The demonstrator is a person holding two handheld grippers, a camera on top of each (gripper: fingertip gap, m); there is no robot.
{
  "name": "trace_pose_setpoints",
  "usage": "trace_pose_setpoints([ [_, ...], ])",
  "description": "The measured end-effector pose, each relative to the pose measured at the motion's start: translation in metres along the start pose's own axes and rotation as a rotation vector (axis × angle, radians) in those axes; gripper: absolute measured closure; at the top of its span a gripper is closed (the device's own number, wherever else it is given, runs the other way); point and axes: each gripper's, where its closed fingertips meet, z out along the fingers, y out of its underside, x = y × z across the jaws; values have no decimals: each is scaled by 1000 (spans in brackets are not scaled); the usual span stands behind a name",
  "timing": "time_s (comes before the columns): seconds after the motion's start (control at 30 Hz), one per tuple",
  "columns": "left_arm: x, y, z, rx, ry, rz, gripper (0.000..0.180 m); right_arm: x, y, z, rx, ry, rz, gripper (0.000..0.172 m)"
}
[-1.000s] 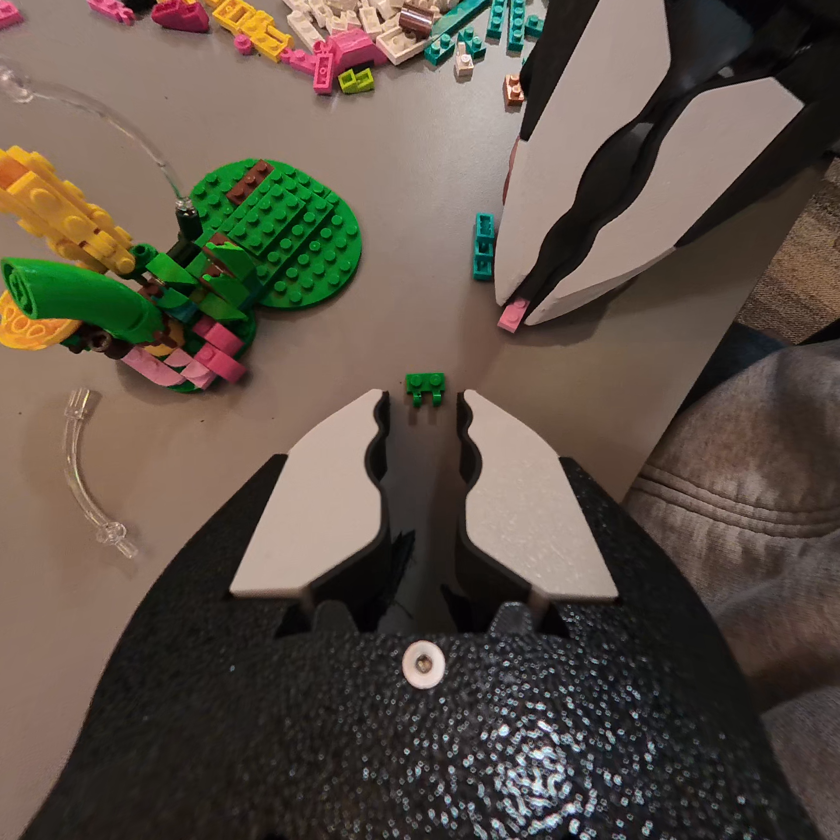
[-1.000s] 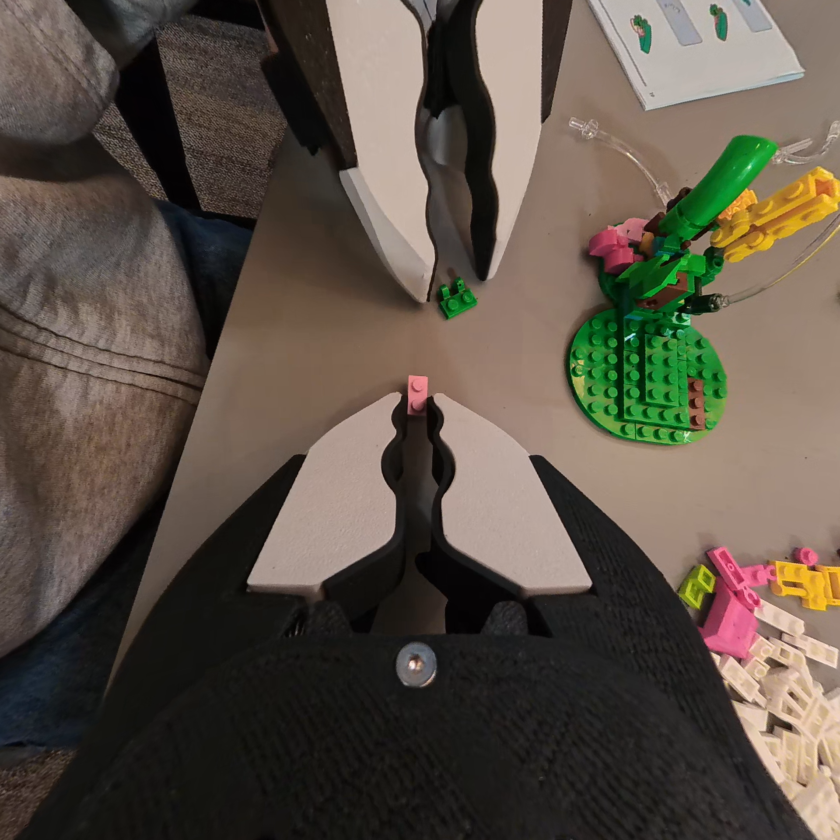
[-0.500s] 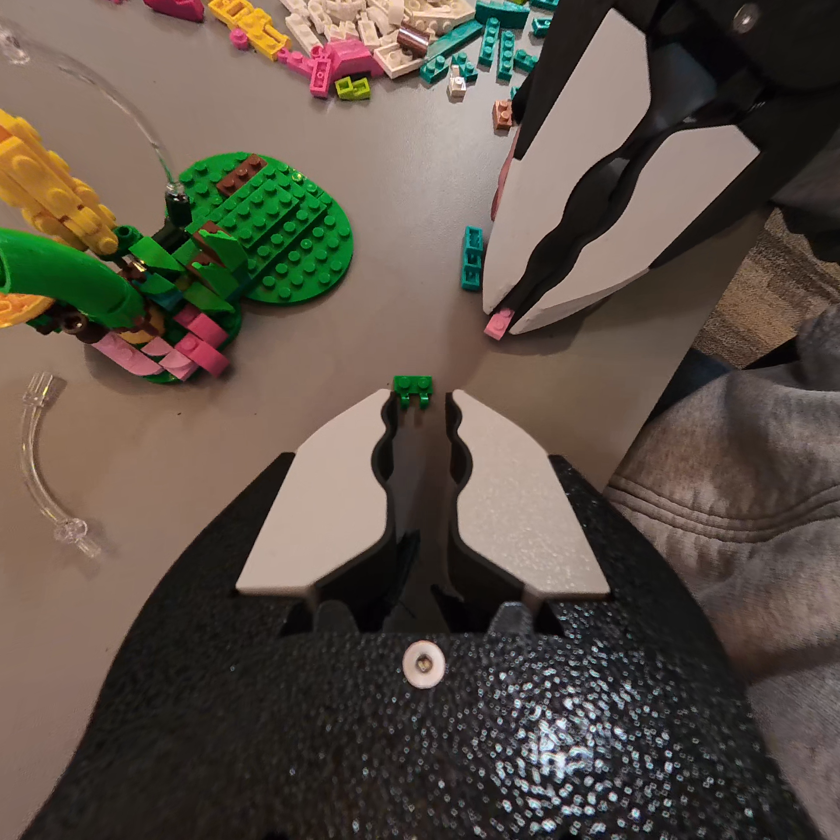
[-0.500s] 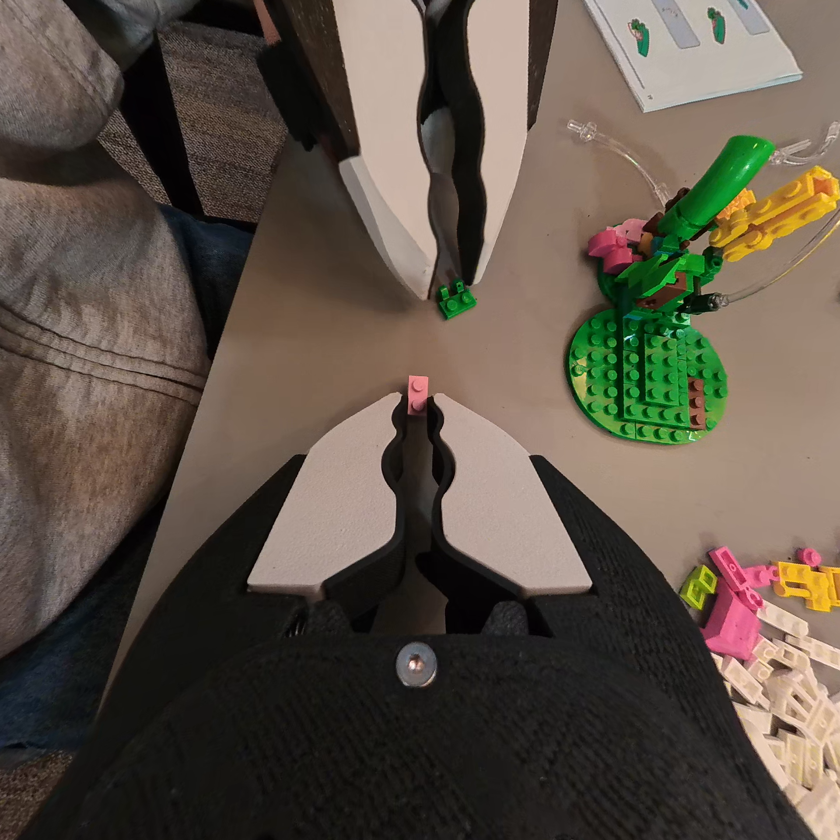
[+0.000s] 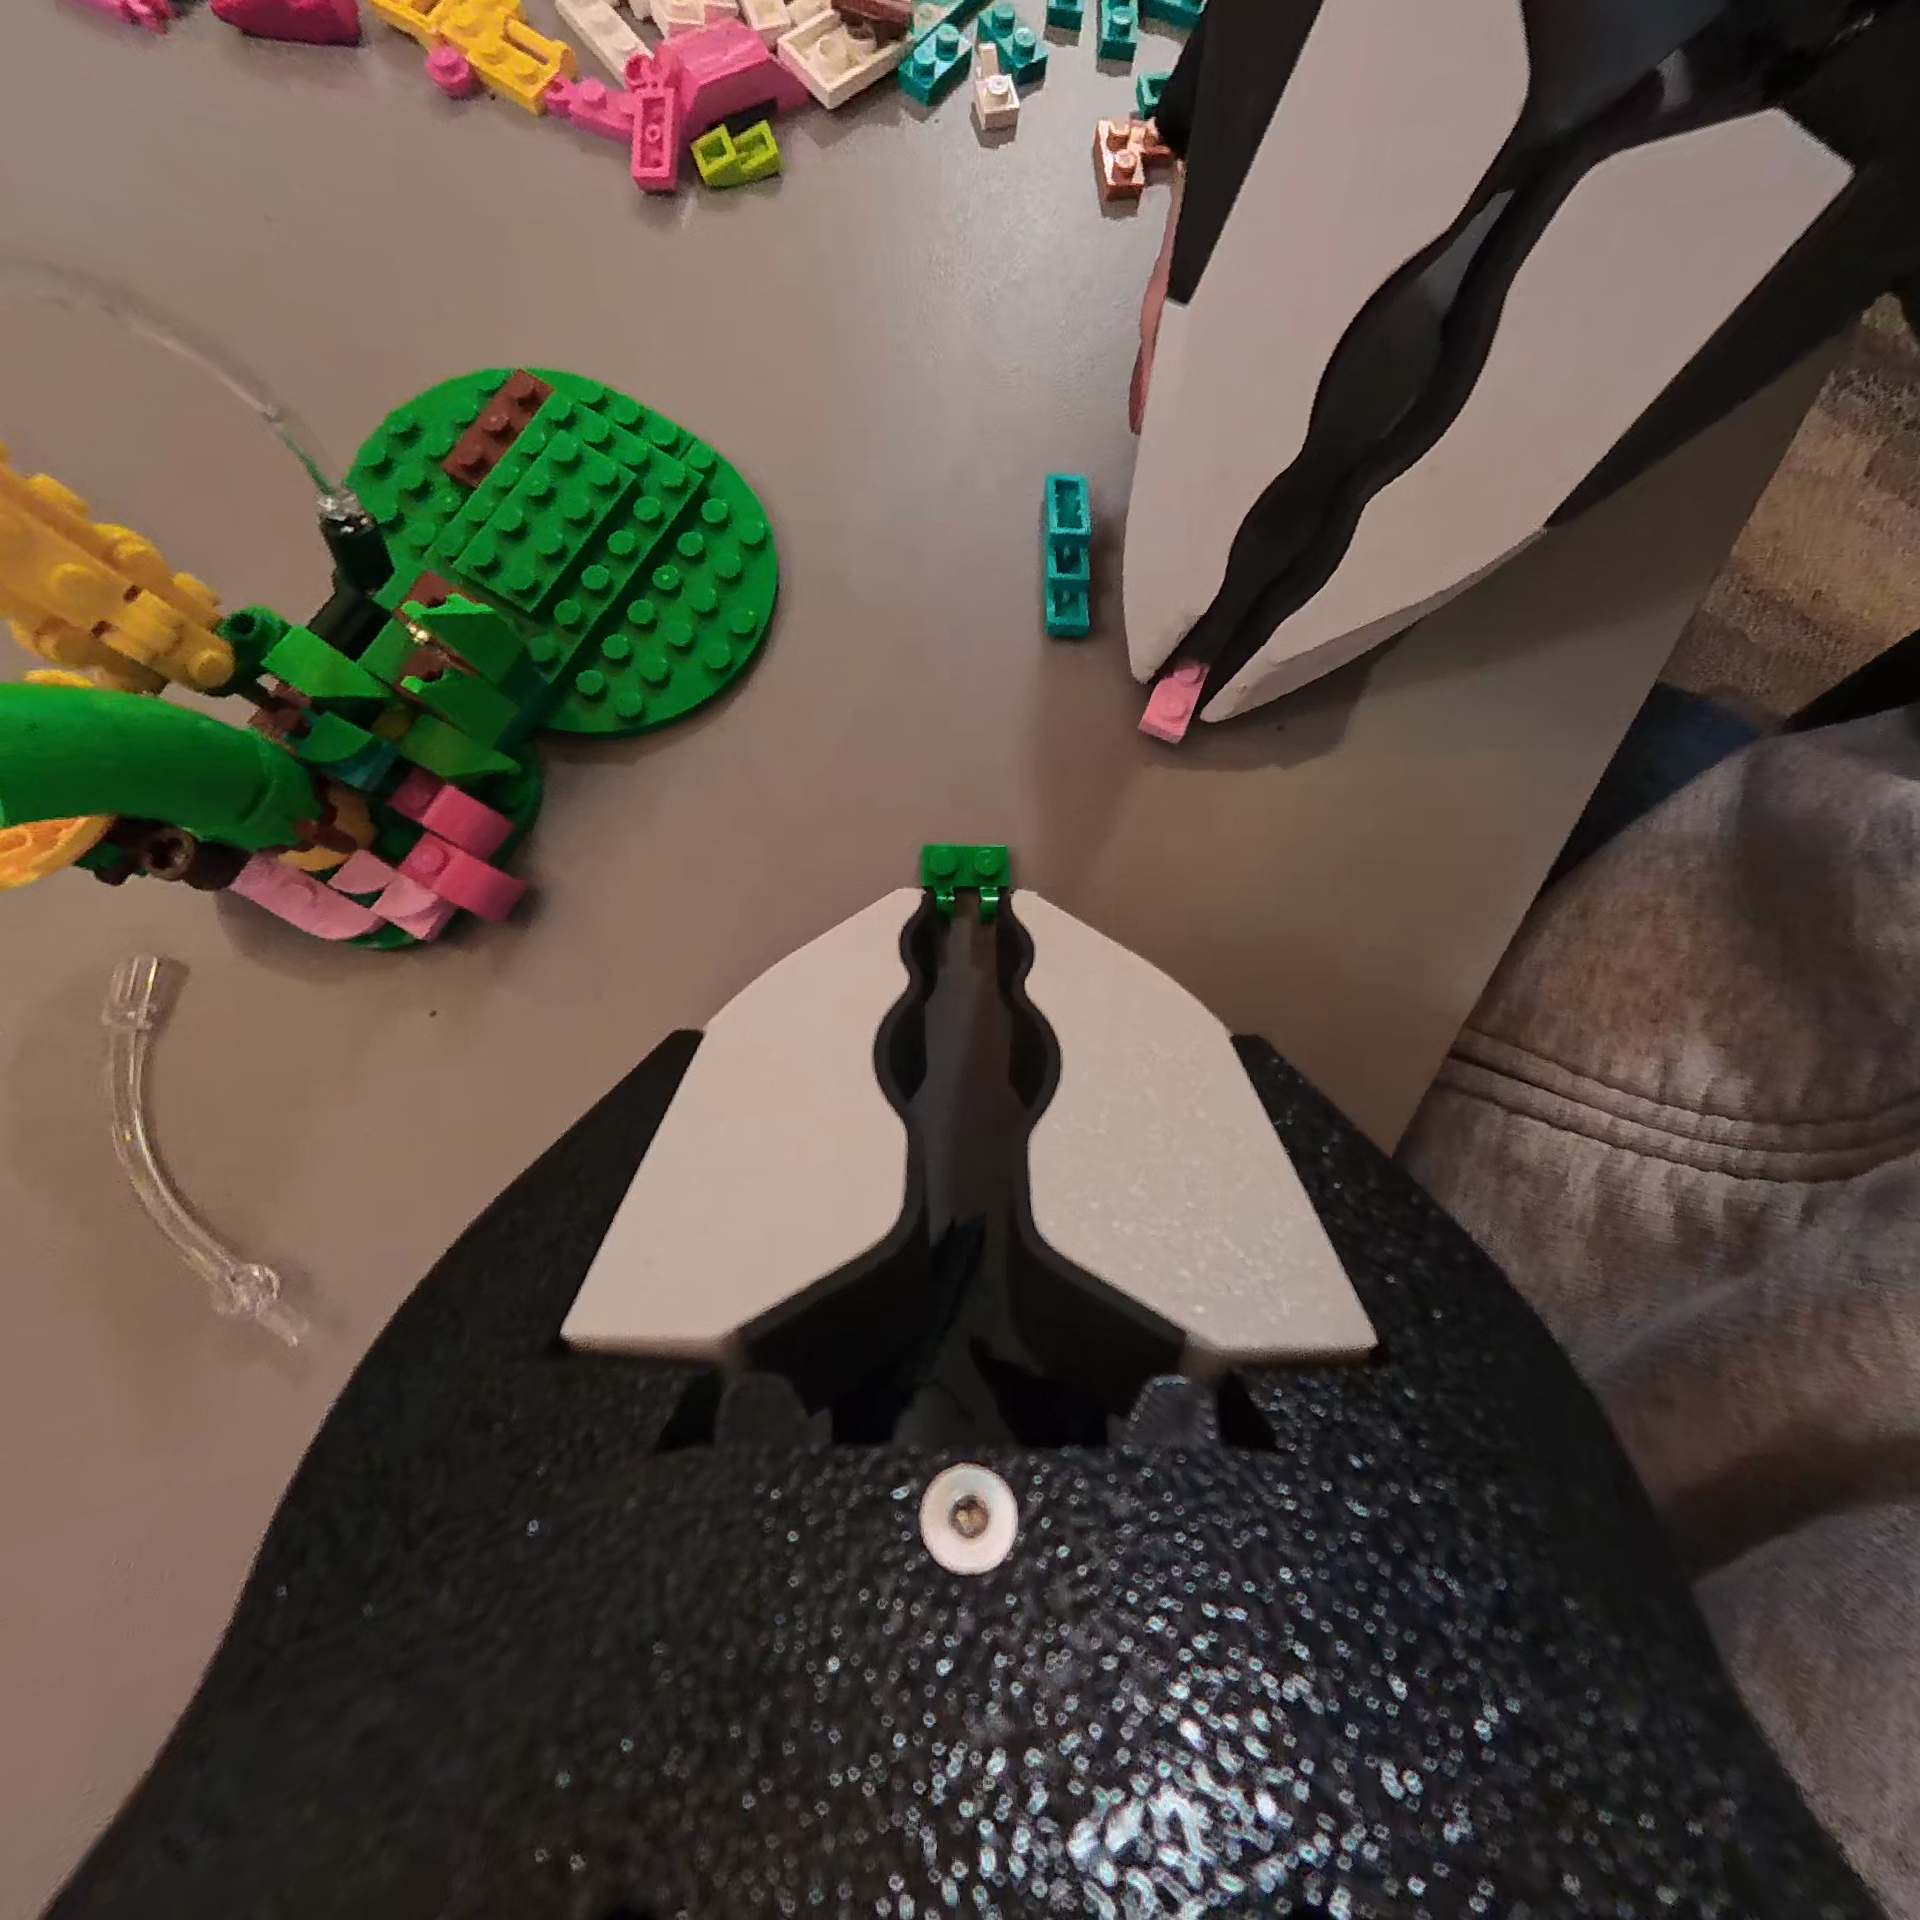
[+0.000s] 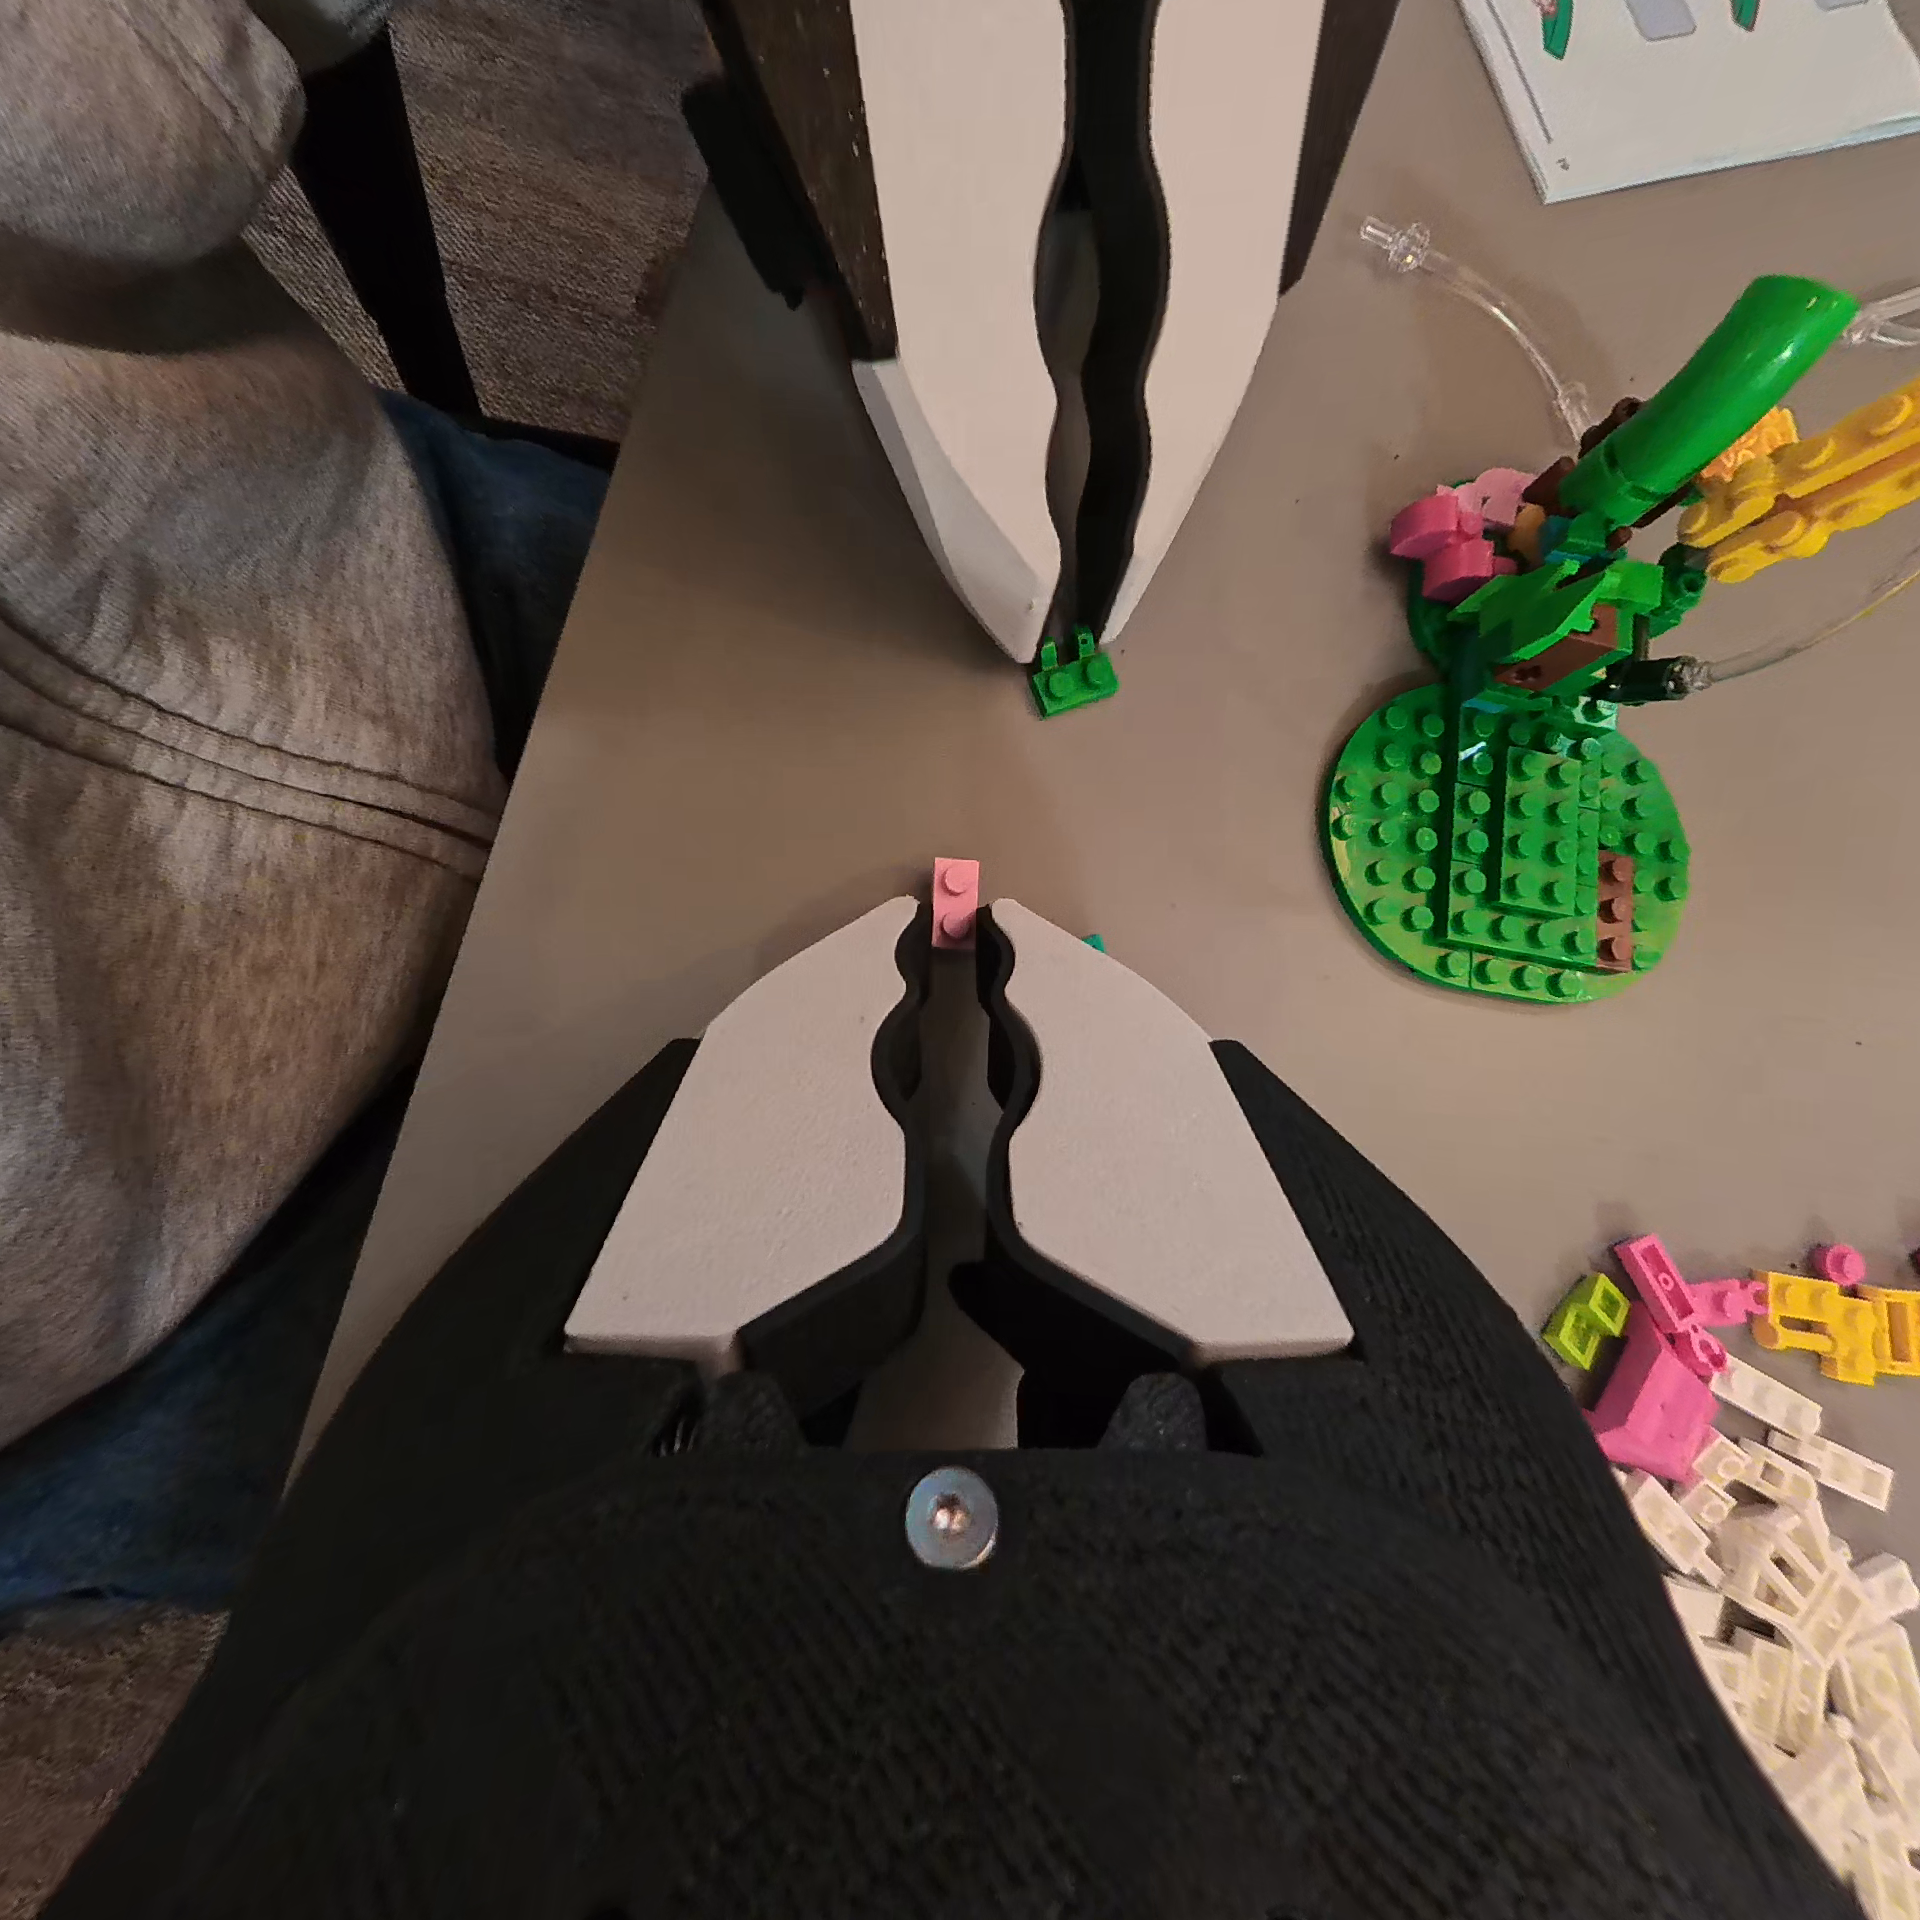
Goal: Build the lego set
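Note:
My left gripper (image 5: pixel 966 906) is shut on the two clips of a small green clip plate (image 5: pixel 964 864), low at the grey table (image 5: pixel 935 343). The plate's studded part sticks out past the fingertips. The right wrist view shows the same grip (image 6: pixel 1075 681). My right gripper (image 6: pixel 956 914) is shut on a small pink two-stud plate (image 6: pixel 954 891), which pokes forward from the tips. It also shows in the left wrist view (image 5: pixel 1172 707), just right of and beyond the green plate. The two grippers face each other, tips a short way apart.
A green round baseplate model (image 5: pixel 582 551) with green, yellow and pink parts stands to the left. A teal piece (image 5: pixel 1067 556) lies by the right gripper. A clear tube (image 5: pixel 166 1153), a pile of loose bricks (image 5: pixel 727 73), a booklet (image 6: pixel 1704 83). A person's grey garment (image 5: pixel 1662 1143) lies past the table edge. Some 5 centimeters of space lies between my two pairs of fingers.
My left gripper's fingers have moved forward and closed around the green plate's clips, from wide open to gripping. The right gripper has kept its hold on the pink plate.

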Motion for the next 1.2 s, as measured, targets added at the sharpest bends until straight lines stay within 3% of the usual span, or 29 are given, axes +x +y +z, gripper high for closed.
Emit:
trace_pose_setpoints([
  [0.33,39,-21,2,76,176,110,170,-3,-1,0,3,-15,-16,165],
  [1.2,45,-18,13,-101,254,169,170,-7,-5,2,43,-47,-33,165],
])
